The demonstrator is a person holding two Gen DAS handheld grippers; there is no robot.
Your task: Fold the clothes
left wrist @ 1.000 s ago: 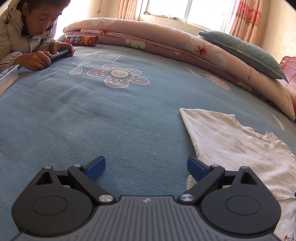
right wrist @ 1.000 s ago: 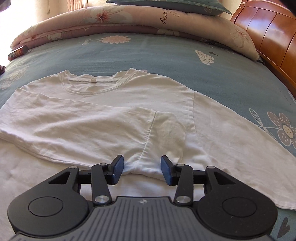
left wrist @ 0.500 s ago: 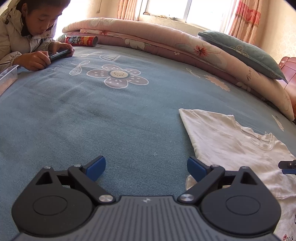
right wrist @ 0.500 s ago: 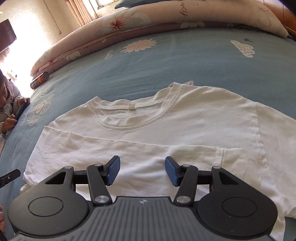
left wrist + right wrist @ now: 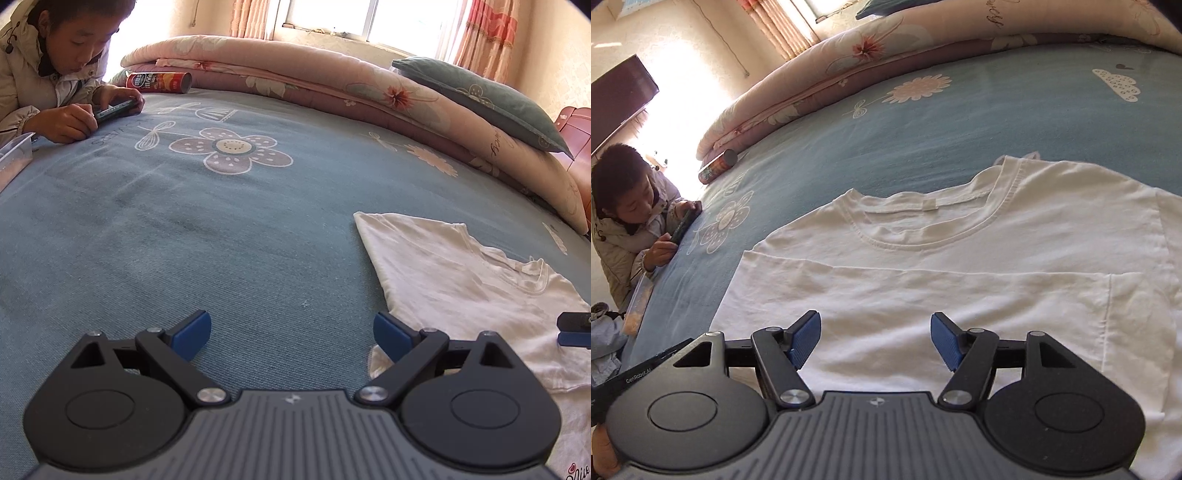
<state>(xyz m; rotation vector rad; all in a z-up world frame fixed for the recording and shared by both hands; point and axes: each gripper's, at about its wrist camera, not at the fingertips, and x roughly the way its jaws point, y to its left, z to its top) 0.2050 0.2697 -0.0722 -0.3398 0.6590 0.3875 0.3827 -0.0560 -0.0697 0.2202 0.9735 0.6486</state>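
Blue flowered bedspread [image 5: 229, 236] under both tools. Left gripper [image 5: 291, 330] jaws spread wide, empty, beside shirt edge. Right gripper [image 5: 875, 339] jaws spread, empty, over white cotton T-shirt [image 5: 960, 280], lying flat, one sleeve folded inward; likely positioned for next fold.

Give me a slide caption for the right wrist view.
Right gripper, open, above a white T-shirt with one sleeve folded in, on a blue bedspread.
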